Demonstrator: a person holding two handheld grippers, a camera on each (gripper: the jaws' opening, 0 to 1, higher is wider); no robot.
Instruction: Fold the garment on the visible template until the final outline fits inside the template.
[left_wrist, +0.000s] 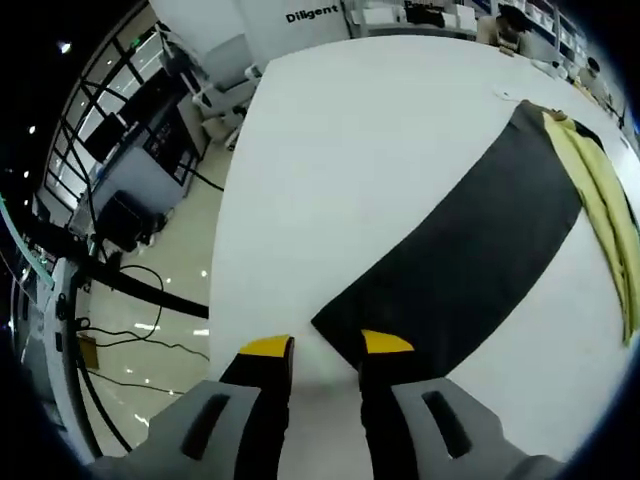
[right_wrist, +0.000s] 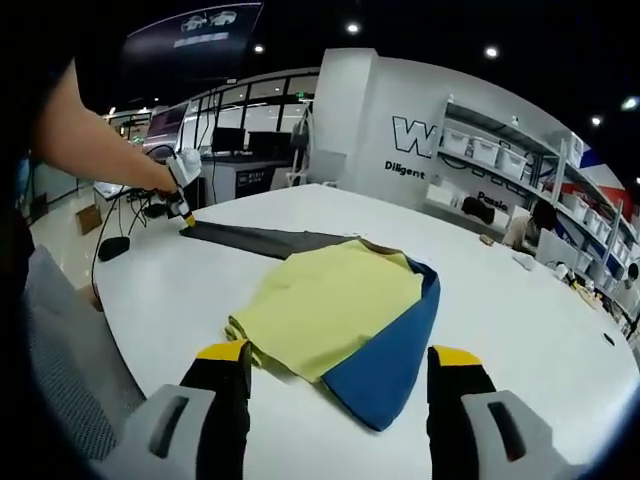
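The garment (right_wrist: 335, 300), yellow with a blue part, lies partly folded on the white counter (right_wrist: 520, 300), over one end of a long dark template (left_wrist: 470, 250) that runs away across the counter. In the right gripper view the right tongs (right_wrist: 340, 365) stand spread wide, low over the counter, their yellow-tipped jaws either side of the garment's near edge, holding nothing. In the left gripper view the left tongs (left_wrist: 327, 347) are spread too, at the far corner of the template; one jaw sits over that corner, but whether it touches the sheet I cannot tell. The same view shows the garment as a yellow strip along the template's other end. The right gripper view shows the left tongs far off, at the template's tip, in a person's hand (right_wrist: 165, 180). My reading: the fold is under way and the left tongs seem to be checking or steadying the template. The next move likely calls for the right tongs to pinch the near edge and fold it over, keeping the outline within the dark strip.
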